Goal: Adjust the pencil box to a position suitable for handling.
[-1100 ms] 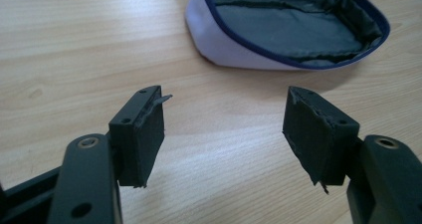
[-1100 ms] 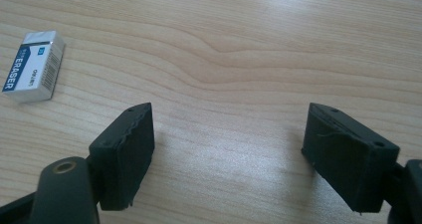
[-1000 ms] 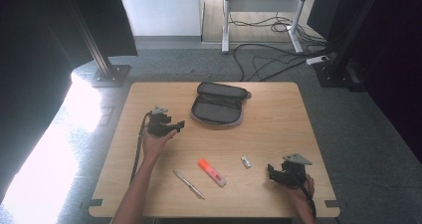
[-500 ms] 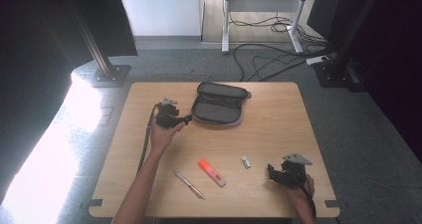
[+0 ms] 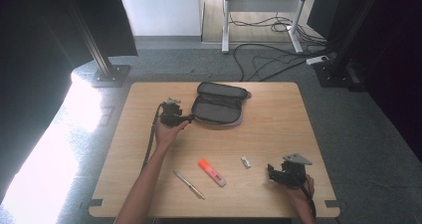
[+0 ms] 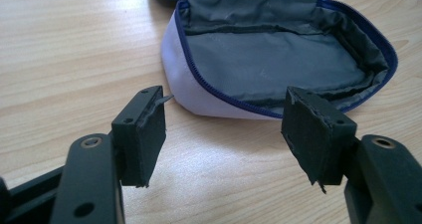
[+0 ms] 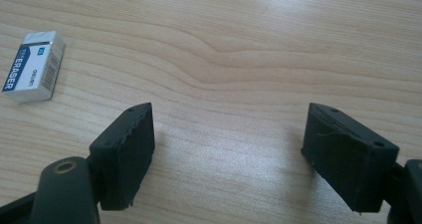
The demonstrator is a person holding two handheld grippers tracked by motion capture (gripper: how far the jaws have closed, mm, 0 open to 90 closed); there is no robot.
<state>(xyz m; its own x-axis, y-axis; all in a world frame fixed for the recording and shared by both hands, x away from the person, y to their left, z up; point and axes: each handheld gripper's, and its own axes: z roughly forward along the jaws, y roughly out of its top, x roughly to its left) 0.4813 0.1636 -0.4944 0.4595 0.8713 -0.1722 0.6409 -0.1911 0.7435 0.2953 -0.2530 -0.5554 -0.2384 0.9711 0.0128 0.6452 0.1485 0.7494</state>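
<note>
An open grey pencil case (image 5: 219, 104) with a blue zip lies at the back middle of the wooden table (image 5: 278, 119). My left gripper (image 5: 188, 118) is at its left end, jaws open and pointing at it. In the left gripper view the case's pale wall (image 6: 199, 92) sits just beyond the open left gripper (image 6: 224, 129), with nothing between the pads. My right gripper (image 5: 271, 171) rests open near the front right. In its own view the right gripper (image 7: 229, 144) frames bare wood, with a white eraser (image 7: 32, 67) off to the left.
An orange highlighter (image 5: 211, 172) and a pen (image 5: 189, 184) lie near the front middle, with the eraser (image 5: 246, 162) to the right of them. The left gripper's cable (image 5: 151, 139) trails along the forearm. Cables and stand legs lie on the floor behind the table.
My left hand has carried its gripper to the right, up to the left end of the pencil case. The right gripper has stayed in place.
</note>
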